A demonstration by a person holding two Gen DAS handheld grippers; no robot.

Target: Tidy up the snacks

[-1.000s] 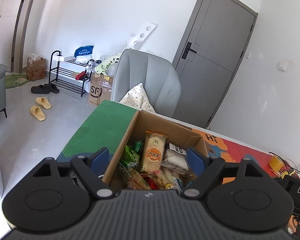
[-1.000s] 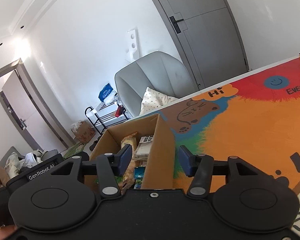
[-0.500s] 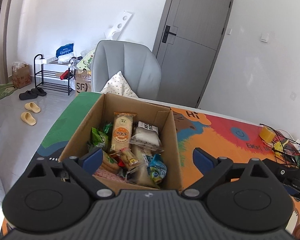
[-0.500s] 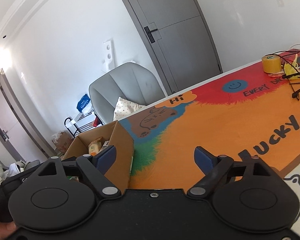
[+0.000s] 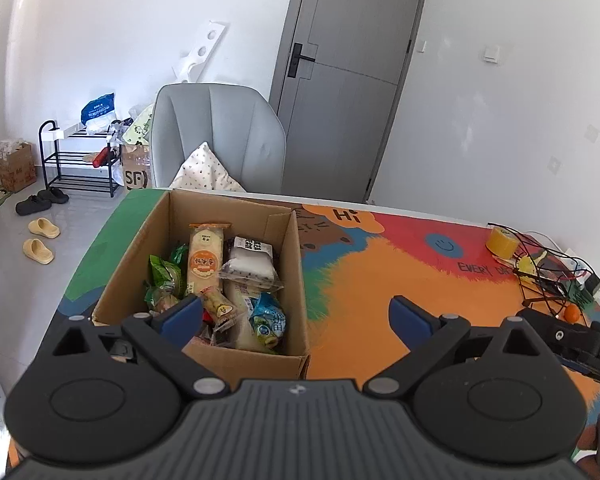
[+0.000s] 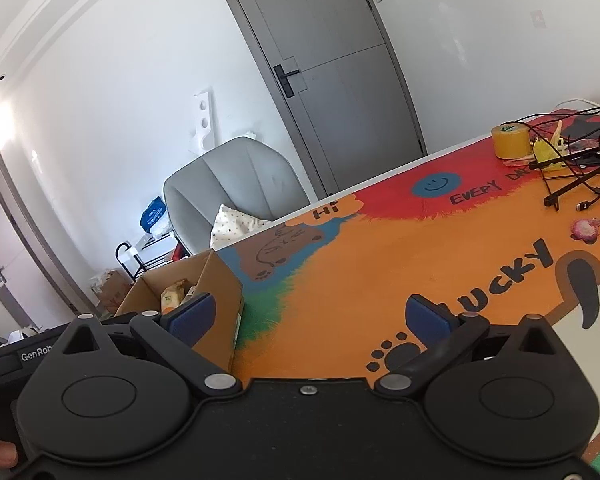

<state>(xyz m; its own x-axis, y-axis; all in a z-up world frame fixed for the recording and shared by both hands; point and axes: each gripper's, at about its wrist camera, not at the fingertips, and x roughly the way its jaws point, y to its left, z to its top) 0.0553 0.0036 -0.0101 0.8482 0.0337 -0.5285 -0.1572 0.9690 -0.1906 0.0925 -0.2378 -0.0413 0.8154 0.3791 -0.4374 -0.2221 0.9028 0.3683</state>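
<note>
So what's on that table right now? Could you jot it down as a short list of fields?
Container: open cardboard box on a colourful table mat
Contents: wrapped snacks, among them an orange biscuit pack and a white bun pack
Left gripper: jaws opening, holding nothing
Right gripper: jaws opening, holding nothing
Far end: yellow tape roll, tangled cables

Left gripper (image 5: 296,316): jaws opening, nothing between them. Cardboard box (image 5: 228,354) of snack packets (image 5: 206,258) at 11 o'clock. Tape roll (image 5: 502,242) at 2 o'clock, beside what appears to be tangled cables (image 5: 548,268).
</note>
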